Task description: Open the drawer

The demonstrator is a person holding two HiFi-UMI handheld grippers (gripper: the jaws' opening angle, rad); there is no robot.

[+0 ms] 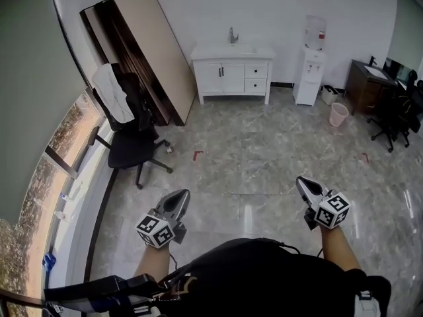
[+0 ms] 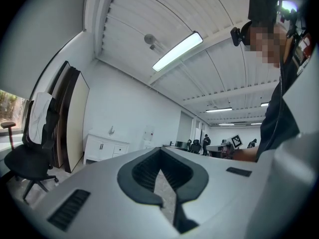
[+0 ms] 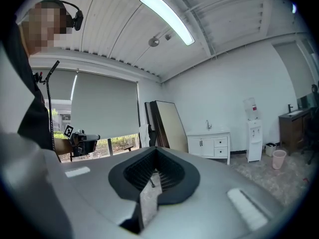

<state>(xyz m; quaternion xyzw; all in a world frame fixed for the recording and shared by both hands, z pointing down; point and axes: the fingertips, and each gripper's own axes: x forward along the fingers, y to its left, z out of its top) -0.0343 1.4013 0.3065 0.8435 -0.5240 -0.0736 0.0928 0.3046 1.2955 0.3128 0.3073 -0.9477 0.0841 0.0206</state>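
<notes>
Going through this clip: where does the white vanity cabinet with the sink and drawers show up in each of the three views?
Head view: the white vanity cabinet is at top centre, against the far wall.
Left gripper view: it is small, at left of centre, beyond the jaws.
Right gripper view: it is right of centre, by the far wall.
Shared landmark: the tall brown boards leaning on the wall stand just left of it in every view.

A black office chair is seen beside the window, draped with a white cloth. Large boards are leaned against the wall behind it. A water dispenser, a pink bin and a dark table are set at the right.
</notes>
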